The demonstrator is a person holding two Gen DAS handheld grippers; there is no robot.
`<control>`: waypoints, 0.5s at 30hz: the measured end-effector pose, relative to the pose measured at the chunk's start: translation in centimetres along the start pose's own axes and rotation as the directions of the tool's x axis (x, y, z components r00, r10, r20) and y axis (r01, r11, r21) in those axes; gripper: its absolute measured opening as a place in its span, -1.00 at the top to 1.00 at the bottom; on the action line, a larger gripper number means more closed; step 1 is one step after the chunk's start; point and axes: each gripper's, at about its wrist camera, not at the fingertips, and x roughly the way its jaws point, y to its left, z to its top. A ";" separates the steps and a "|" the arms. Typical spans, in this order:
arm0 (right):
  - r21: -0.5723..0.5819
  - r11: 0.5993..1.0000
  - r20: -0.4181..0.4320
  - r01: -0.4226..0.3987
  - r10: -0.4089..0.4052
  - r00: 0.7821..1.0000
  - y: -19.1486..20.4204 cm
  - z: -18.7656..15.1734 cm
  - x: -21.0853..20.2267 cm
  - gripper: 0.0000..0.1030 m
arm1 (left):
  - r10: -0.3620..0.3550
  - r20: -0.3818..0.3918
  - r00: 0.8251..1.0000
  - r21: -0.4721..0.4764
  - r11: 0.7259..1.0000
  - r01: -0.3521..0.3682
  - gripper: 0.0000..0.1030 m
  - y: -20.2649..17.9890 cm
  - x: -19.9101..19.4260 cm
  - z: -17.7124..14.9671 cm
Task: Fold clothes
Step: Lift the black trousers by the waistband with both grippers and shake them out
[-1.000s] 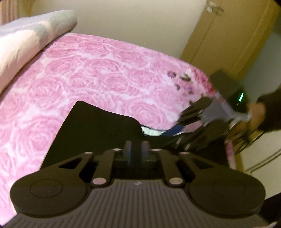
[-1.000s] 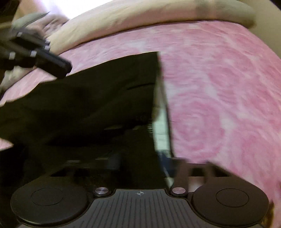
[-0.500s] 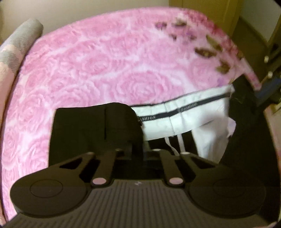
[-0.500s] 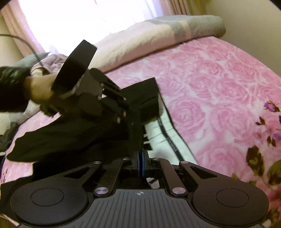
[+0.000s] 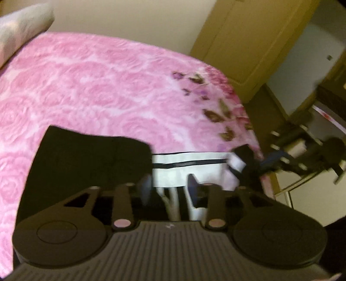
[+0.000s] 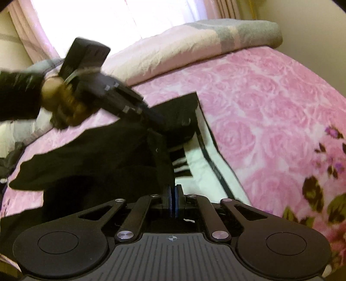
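1. My left gripper (image 5: pixel 169 189) has just been opening; its jaws now stand partly spread over the white inner waistband (image 5: pixel 190 167) of the black trousers (image 5: pixel 90 164), with white cloth showing between the fingers but not pinched by them.
2. My right gripper (image 6: pixel 173 200) has its blue pads pressed together. A dark strip of the trousers runs up from the fingertips, so it seems to pinch a fold of the garment, though the exact bite is hard to see.
3. The trousers lie on the pink rose-patterned bedspread (image 6: pixel 270 112), their black legs spreading toward the left in the right wrist view.
4. A folded cream and grey blanket (image 6: pixel 194 43) lies along the far edge of the bed, below a curtained window (image 6: pixel 151 15).
5. In the left wrist view a wooden wardrobe (image 5: pixel 248 47) stands beyond the bed's corner.
6. In the right wrist view my left hand (image 6: pixel 62 103) with its gripper crosses above the trousers, hiding part of them.
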 end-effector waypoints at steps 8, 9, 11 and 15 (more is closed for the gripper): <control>-0.103 0.995 0.008 -0.019 0.020 1.000 0.6 2.0 -0.3 0.98 | -0.089 -0.082 0.993 0.142 0.985 0.100 0.68 -4.4 2.5 -1.4; -0.111 0.994 0.007 -0.021 0.022 1.000 0.7 2.2 -0.4 0.98 | -0.091 -0.089 0.992 0.140 0.985 0.103 0.89 -4.7 2.8 -1.5; -0.121 0.992 0.008 -0.024 0.026 1.000 0.6 2.4 -0.6 0.97 | -0.038 -0.076 0.996 0.153 0.987 0.050 0.98 -5.4 2.6 -1.8; -0.088 0.996 0.020 -0.012 0.014 1.000 -1.4 3.5 -0.6 0.94 | 0.073 -0.031 0.997 0.160 0.985 -0.067 0.98 -7.1 0.5 -2.7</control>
